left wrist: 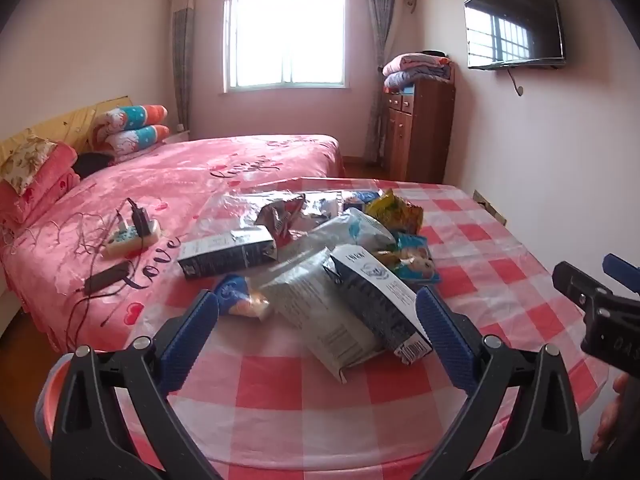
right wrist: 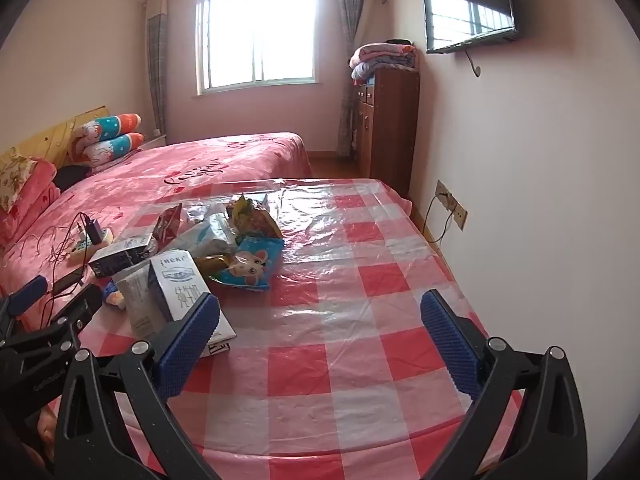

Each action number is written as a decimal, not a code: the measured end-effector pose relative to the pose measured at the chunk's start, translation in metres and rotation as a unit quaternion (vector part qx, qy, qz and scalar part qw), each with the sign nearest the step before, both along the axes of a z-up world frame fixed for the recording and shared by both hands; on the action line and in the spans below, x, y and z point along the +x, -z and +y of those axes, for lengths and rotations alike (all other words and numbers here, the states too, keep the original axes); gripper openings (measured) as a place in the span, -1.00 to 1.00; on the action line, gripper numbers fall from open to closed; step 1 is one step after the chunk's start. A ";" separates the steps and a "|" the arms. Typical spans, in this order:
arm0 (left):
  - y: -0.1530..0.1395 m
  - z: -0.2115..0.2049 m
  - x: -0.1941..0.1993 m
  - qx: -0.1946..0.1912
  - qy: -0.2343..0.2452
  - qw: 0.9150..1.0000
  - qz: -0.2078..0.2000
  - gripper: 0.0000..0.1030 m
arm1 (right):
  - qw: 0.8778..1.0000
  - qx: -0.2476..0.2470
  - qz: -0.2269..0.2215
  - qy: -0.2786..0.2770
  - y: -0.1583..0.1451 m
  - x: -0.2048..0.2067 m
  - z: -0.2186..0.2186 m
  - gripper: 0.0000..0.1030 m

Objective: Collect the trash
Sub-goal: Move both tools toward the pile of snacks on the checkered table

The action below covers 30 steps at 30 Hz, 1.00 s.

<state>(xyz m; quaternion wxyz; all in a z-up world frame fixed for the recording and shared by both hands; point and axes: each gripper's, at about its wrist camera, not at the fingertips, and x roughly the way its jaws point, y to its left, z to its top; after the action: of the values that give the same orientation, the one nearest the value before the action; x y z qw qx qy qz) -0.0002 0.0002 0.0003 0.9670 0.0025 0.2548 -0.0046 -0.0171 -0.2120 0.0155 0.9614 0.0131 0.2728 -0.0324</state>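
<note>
A pile of trash lies on the red-checked table [left wrist: 304, 384]: a dark milk carton [left wrist: 376, 304], a grey snack bag [left wrist: 320, 312], a second carton [left wrist: 226, 254], a yellow wrapper [left wrist: 394, 208] and a blue cartoon packet [left wrist: 416, 264]. My left gripper [left wrist: 316, 320] is open, its fingers on either side of the near carton and grey bag, just above the table. My right gripper [right wrist: 320, 332] is open and empty over bare tablecloth, right of the pile; the carton [right wrist: 180, 292] lies by its left finger. The blue cartoon packet [right wrist: 250, 266] lies further back.
A bed with a pink cover [left wrist: 192, 176] stands left of the table, with a power strip and chargers [left wrist: 128, 236] on it. A wooden cabinet [left wrist: 420, 128] and wall TV [left wrist: 516, 20] are at the right. A wall socket [right wrist: 452, 204] is near the table edge.
</note>
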 end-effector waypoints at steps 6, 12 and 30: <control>0.008 0.001 0.002 -0.013 -0.001 1.000 0.008 0.93 | 1.000 -0.012 0.008 0.007 0.012 0.007 0.001 0.93; 0.014 0.000 0.007 -0.005 -0.010 1.000 0.023 0.93 | 1.000 -0.002 0.021 0.004 0.026 0.010 -0.004 0.93; 0.022 -0.013 0.014 0.065 -0.048 0.996 0.034 0.93 | 1.000 0.029 -0.010 0.004 0.026 -0.007 -0.018 0.93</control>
<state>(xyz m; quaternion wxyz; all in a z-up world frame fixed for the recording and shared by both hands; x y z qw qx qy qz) 0.0138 -0.0133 -0.0212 0.9548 0.0527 0.2868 0.0580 -0.0242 -0.2303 -0.0105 0.9633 0.0425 0.2636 -0.0284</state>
